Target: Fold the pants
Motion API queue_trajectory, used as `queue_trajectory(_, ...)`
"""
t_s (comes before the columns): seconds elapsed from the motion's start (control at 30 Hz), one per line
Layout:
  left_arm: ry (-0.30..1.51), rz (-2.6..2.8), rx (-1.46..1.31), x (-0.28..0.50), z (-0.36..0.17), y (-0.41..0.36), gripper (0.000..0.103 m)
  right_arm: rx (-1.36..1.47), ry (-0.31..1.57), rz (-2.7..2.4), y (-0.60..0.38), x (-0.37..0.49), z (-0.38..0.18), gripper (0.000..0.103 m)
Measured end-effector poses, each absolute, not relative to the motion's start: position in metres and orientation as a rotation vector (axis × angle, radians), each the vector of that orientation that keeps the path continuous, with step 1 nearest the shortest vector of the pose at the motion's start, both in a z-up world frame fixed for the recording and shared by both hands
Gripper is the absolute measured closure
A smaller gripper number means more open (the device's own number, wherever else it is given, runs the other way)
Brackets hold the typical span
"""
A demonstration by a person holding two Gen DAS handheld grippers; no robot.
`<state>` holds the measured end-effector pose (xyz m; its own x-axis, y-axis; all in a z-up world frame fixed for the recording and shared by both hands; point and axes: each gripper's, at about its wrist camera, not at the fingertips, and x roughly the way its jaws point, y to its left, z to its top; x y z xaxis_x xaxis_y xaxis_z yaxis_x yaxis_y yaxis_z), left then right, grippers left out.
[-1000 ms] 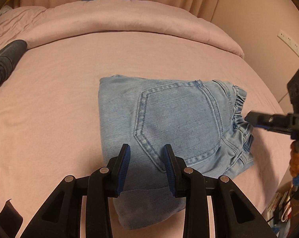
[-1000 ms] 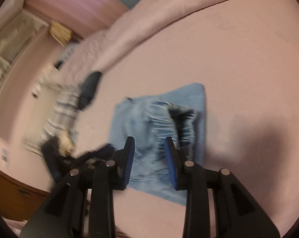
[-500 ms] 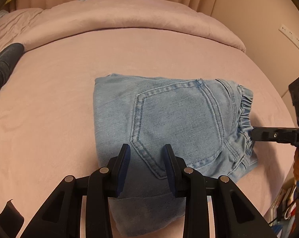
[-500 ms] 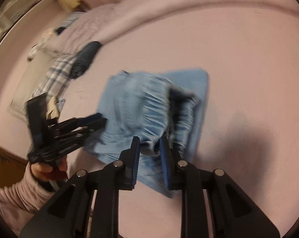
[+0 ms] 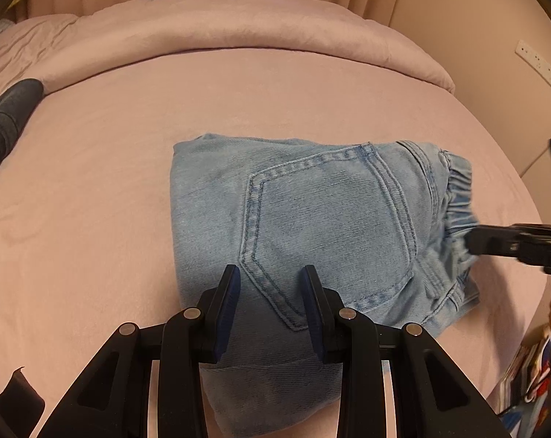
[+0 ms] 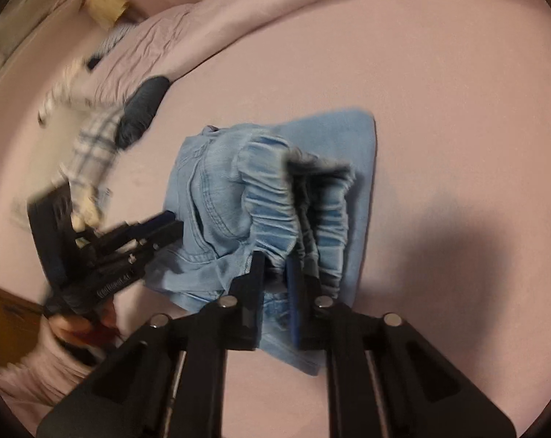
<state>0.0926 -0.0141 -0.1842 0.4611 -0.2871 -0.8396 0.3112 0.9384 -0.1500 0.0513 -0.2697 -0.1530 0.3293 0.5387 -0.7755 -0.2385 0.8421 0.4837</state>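
Light blue denim pants (image 5: 312, 215) lie folded into a compact bundle on the pink bed (image 5: 93, 189), back pocket up, elastic waistband at the right. My left gripper (image 5: 270, 281) is open, its fingers straddling the near edge of the bundle just above the fabric. My right gripper (image 6: 275, 270) is closed down on the gathered waistband of the pants (image 6: 272, 200); it also shows at the right of the left wrist view (image 5: 494, 242). The left gripper shows in the right wrist view (image 6: 166, 226).
A rolled dark garment (image 5: 5, 116) lies at the bed's left edge, also in the right wrist view (image 6: 140, 109) beside a plaid cloth (image 6: 89, 149). A folded pink duvet (image 5: 220, 25) runs along the far side. The bed edge drops off at right (image 5: 531, 292).
My right gripper moved in to the waistband and narrowed its fingers onto it. My left gripper edged slightly forward over the bundle and stayed open.
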Motion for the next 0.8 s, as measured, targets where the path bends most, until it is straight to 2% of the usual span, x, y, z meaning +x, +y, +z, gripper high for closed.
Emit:
queue_trajectory(0.23, 1.025, -0.414, 0.051, 0.088, -0.18, -0.02, 0.071, 0.367, 1.06, 0.539, -0.291, 0.027, -0.123, 0.097)
queue_trajectory(0.27, 1.033, -0.413, 0.071, 0.089, -0.184, -0.024, 0.069, 0.364, 1.07, 0.525, -0.297, 0.026, -0.129, 0.097)
queue_trajectory(0.33, 1.047, -0.42, 0.104, 0.089, -0.191, -0.032, 0.055, 0.367, 1.141, 0.497, -0.3, 0.027, -0.151, 0.097)
queue_trajectory(0.4, 1.03, -0.419, 0.148, 0.087, -0.195, -0.039, 0.052, 0.33, 1.202, 0.461, -0.298, 0.029, -0.17, 0.097)
queue_trajectory(0.53, 1.031, -0.428, 0.143, 0.088, -0.193, -0.037, 0.052, 0.343, 1.216, 0.441, -0.301, 0.034, -0.173, 0.094)
queue_trajectory(0.67, 1.027, -0.434, 0.12, 0.083, -0.185, -0.031, 0.052, 0.285, 1.209, 0.421, -0.3, 0.027, -0.162, 0.085)
queue_trajectory(0.8, 1.011, -0.467, 0.122, 0.073, -0.176, -0.035, 0.051, 0.228, 1.139, 0.386, -0.303, 0.024, -0.14, 0.084)
